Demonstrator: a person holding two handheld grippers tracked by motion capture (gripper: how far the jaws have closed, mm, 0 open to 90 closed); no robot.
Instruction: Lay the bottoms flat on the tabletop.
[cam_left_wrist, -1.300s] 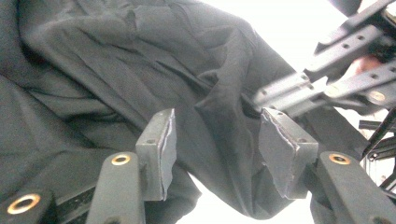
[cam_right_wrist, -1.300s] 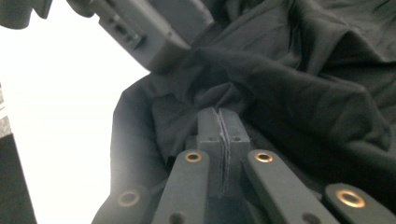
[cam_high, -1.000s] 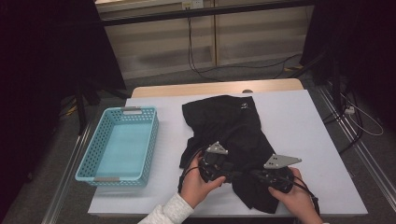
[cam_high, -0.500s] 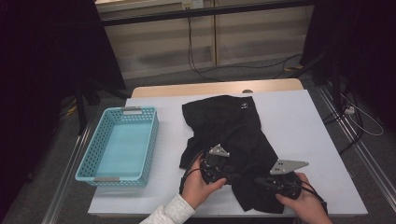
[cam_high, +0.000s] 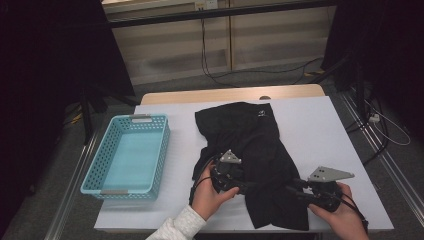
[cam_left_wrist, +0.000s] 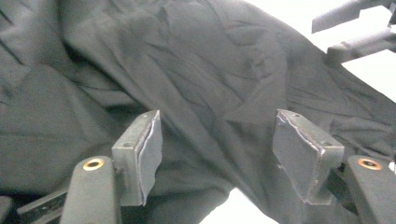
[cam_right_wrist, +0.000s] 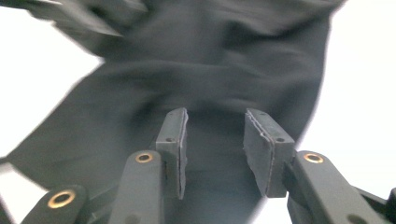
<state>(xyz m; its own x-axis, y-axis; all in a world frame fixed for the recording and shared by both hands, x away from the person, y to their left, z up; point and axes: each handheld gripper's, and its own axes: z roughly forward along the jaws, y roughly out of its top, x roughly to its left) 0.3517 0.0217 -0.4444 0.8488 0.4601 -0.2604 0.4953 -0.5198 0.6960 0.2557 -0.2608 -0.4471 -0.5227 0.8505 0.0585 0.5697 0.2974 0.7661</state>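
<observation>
A black garment (cam_high: 250, 150) lies crumpled on the white table (cam_high: 325, 130), one part reaching the near edge. My left gripper (cam_high: 246, 185) rests on its lower middle and points right. Its jaws have just been opening; in the left gripper view (cam_left_wrist: 219, 154) the pads stand wide apart over the cloth (cam_left_wrist: 196, 74) with nothing pinched. My right gripper (cam_high: 295, 189) is at the garment's lower right edge and points left. Its jaws have also just been opening, and in the blurred right gripper view (cam_right_wrist: 215, 144) the pads are apart above the fabric (cam_right_wrist: 210, 60).
A light blue perforated basket (cam_high: 165, 150) stands at the table's left side with nothing in it. Bare white tabletop (cam_high: 320, 115) stretches right of the garment. Dark stands and cables are on the floor beyond the far edge.
My right gripper has moved right, toward the garment's edge, and its jaws have opened, letting go of the cloth. The left gripper's hand has stayed in place.
</observation>
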